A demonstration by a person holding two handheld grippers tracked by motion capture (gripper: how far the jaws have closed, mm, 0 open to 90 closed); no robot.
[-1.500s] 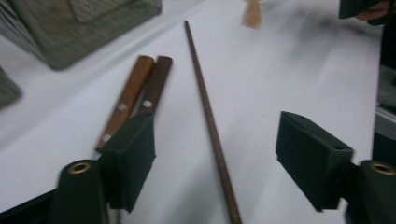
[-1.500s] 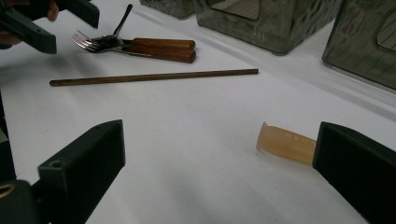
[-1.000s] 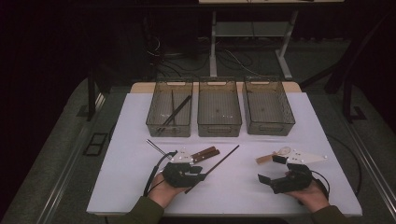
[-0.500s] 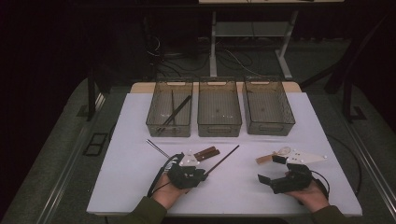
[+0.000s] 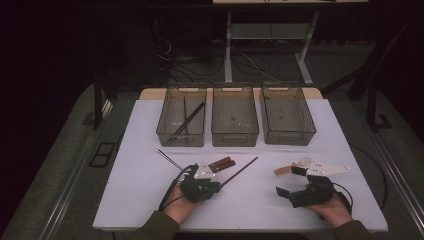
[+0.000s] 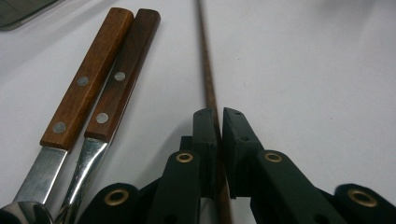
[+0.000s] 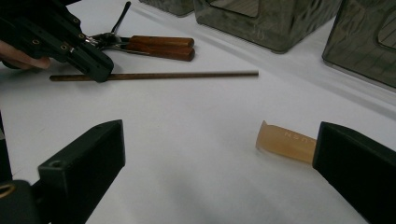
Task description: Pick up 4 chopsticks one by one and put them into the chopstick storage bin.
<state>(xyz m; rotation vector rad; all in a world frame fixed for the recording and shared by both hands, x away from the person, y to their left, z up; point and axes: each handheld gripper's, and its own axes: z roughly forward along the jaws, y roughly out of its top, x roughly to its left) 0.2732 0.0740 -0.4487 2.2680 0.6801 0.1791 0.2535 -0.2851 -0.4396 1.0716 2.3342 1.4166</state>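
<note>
Black left tongs (image 6: 219, 116): pressed together on a thin brown chopstick (image 6: 208, 74) that lies flat on the desk; the jaws have just been closing, and the stick now sits pinched between the pads near one of its ends.
Chopstick position: on the white desk (image 5: 140, 200) in front of the person, its free end slanting toward the middle bin; from the high view it runs up and to the right of the left tongs (image 5: 212, 187).
Beside the left tongs: two pieces of cutlery with wooden handles (image 6: 100, 74) lie side by side, just beside the stick but apart from it; what kind of cutlery they are I cannot tell.
Right tongs (image 7: 210, 154): spread wide, holding nothing, resting low over the desk at the person's right (image 5: 297, 192).
Near the right tongs: a small pale tan piece (image 7: 285, 140) lies on the desk just ahead of one jaw, not touched.
Farther out: three clear bins stand in a row at the far side of the desk; the left bin (image 5: 165, 132) already holds dark sticks, while the middle bin (image 5: 235, 137) and right bin (image 5: 290, 135) look empty.
Step in hand, as a judgement: picking up the chopstick, probably for the left bin.
Doing it well: keep the pinch firm, lift straight up so the long free end clears the wooden handles, and expect the stick to droop or swing because it is held near its end.
</note>
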